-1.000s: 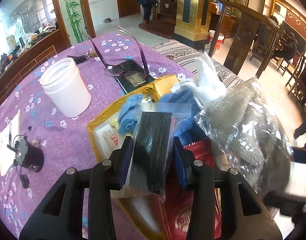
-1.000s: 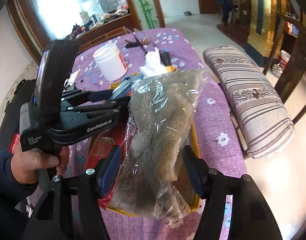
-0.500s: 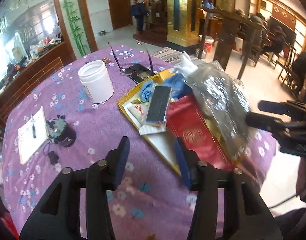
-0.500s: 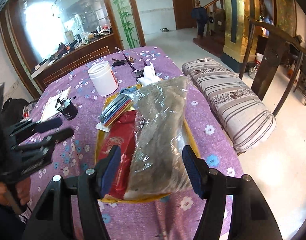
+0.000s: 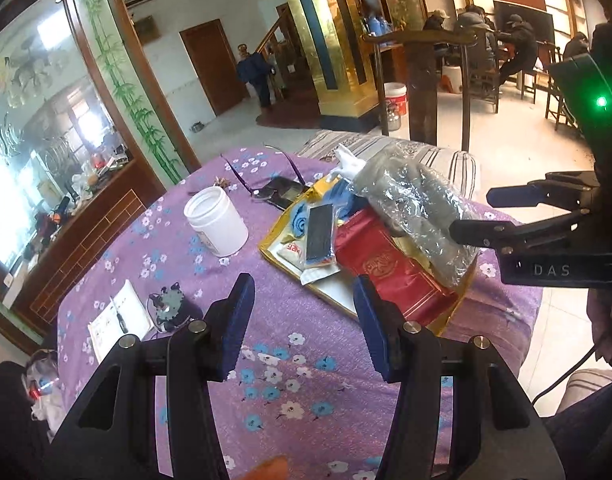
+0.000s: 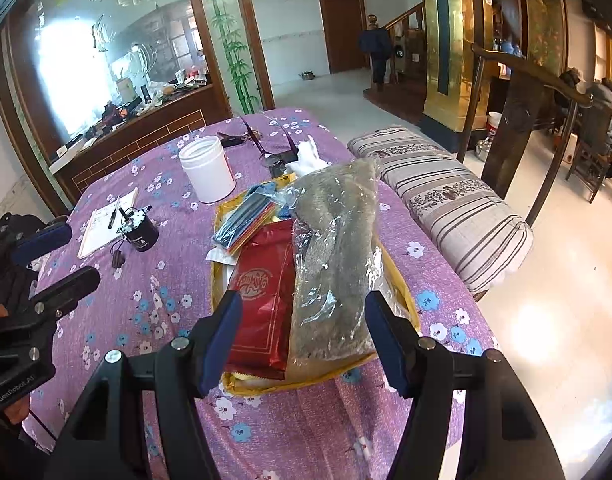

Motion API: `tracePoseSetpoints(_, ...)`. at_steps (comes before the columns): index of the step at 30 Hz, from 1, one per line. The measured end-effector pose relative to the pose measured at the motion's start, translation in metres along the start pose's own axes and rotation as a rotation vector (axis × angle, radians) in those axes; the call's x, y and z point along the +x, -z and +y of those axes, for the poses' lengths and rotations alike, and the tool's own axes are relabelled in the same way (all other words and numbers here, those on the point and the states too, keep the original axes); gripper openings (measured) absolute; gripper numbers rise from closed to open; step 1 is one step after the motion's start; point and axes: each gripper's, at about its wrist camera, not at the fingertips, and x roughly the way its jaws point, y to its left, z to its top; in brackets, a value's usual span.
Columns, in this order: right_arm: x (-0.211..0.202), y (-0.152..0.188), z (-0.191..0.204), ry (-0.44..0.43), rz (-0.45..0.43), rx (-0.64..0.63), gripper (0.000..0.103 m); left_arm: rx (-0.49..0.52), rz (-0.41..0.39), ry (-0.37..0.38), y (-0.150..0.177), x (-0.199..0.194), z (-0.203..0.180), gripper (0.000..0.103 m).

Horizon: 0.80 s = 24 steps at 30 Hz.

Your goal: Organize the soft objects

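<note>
Purple cloth with little blue and white flowers covers the whole surface (image 6: 154,304), slightly fuzzy looking, and behind it there's glossy wood panelling and a gold column. So both my tools are hanging above it with nothing in them. My left tool (image 5: 302,316) has just been opening up; its blue pads are spread with only bare cloth between them. My right tool (image 6: 302,340) is spread too, jaws apart over the near end of the tray, not pressing on anything.

The soft stuff is all piled in the shallow yellow tray (image 6: 222,216) in the middle. Biggest thing is the grey fleecy bundle (image 6: 333,248) in crinkly clear plastic, long and lumpy, lying lengthwise along the tray's right side. Right beside it is a flat shiny red packet (image 6: 262,300) with a round gold emblem. Further back there's a clear sleeve of dark folded fabric (image 5: 319,232), a rolled blue towel (image 5: 300,220), and something white and crumpled (image 6: 307,156) at the far end.

Off the tray: a squat white plastic jar (image 6: 206,168), a small black cylinder (image 6: 140,232) and a notepad (image 6: 106,228).
</note>
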Motion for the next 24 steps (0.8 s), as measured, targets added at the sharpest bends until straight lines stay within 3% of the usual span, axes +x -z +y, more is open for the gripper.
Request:
tracePoseSetpoints(3,0.0,0.001,0.001,-0.008,0.003,0.004,0.067,0.038,-0.01,-0.05,0.001,-0.004,-0.005,0.052)
tracePoseSetpoints(10,0.001,0.004,0.001,-0.01,0.004,0.028,0.067,0.136,0.0,-0.029,0.008,-0.002,-0.024,0.052)
tracePoseSetpoints(24,0.001,0.009,0.001,-0.02,0.018,0.041,0.067,0.161,0.099,-0.004,0.02,0.019,-0.033,0.052)
